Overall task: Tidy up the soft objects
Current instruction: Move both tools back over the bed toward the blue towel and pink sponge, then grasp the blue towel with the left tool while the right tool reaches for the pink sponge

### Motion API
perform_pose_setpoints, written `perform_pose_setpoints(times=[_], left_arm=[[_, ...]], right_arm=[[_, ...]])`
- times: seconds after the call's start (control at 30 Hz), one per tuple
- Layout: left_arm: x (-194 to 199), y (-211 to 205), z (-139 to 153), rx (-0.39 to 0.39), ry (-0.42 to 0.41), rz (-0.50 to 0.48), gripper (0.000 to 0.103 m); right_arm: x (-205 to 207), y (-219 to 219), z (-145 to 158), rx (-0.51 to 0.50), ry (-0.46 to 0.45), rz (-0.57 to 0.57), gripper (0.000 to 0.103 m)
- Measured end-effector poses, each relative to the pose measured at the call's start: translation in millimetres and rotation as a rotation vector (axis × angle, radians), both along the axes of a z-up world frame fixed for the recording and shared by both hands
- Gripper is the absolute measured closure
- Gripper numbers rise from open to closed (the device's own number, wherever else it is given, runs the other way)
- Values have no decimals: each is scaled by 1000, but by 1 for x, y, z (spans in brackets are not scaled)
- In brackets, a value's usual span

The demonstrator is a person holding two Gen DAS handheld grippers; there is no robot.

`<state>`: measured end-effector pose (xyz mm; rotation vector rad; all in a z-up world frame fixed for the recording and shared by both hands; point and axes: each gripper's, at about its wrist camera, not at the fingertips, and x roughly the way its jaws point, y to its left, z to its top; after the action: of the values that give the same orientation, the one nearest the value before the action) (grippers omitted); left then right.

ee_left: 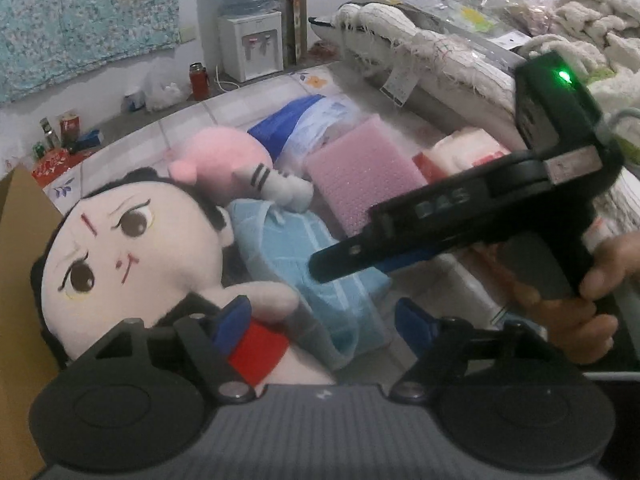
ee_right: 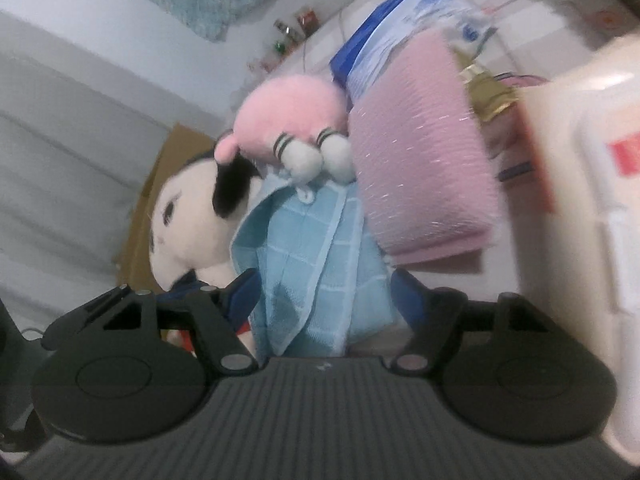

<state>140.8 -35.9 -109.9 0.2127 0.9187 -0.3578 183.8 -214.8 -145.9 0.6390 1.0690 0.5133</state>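
Observation:
A light blue towel (ee_left: pixel 320 276) lies on the floor between a big-headed doll (ee_left: pixel 132 256) and a pink foam block (ee_left: pixel 360 176). A pink plush (ee_left: pixel 232 156) rests at the towel's far end. My left gripper (ee_left: pixel 324 320) is open, low over the doll's red sleeve and the towel's near edge. My right gripper (ee_right: pixel 322 292) is open with the towel (ee_right: pixel 316 248) bunched between its blue fingers (ee_right: pixel 408 292). In the left wrist view it reaches in from the right over the towel (ee_left: pixel 352 260). The doll (ee_right: pixel 188 220), pink plush (ee_right: pixel 292 116) and pink foam block (ee_right: pixel 420 168) show beyond.
A blue-and-white plastic pack (ee_left: pixel 308 128) lies behind the plush. A white and red package (ee_left: pixel 464 152) sits right of the foam. A cardboard box (ee_left: pixel 20 280) stands at the left. A heap of cream blankets (ee_left: pixel 460 48) is at the right. A water dispenser (ee_left: pixel 252 40) stands by the wall.

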Motion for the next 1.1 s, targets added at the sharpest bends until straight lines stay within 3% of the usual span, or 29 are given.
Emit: perform_pose_setpoints(times=[0.1,0.13,0.17,0.23,0.27,0.37,0.63,0.77,0.9,1.1], left_arm=[[-5,2,0,-2,-13,-17,23],[-5,3,0,-9,-15,-18,23],[-6,5,1,-17,-15,-17,23],[-8,8,2,-42,-12,-13,23],[-10,10,3,-56,-7,-11,22],[-14,13,5,-102,19,-13,19],[-36,13,3,-208,80,-12,19],[-54,5,-2,-227,113,-52,19],[-62,-5,-17,-252,202,-93,19],[-50,-13,-41,-257,263,-60,17]], right_arm=[[3,19,3,-70,-32,54,30],[3,26,6,-106,-46,70,39],[2,32,8,-146,-61,85,61],[1,40,8,-219,-70,101,81],[1,40,7,-225,-64,97,86],[0,30,3,-196,-29,79,89],[-32,18,5,-258,-34,80,89],[-56,0,6,-245,-1,63,89],[-84,-15,6,-237,25,68,89],[-106,-35,4,-187,67,65,89]])
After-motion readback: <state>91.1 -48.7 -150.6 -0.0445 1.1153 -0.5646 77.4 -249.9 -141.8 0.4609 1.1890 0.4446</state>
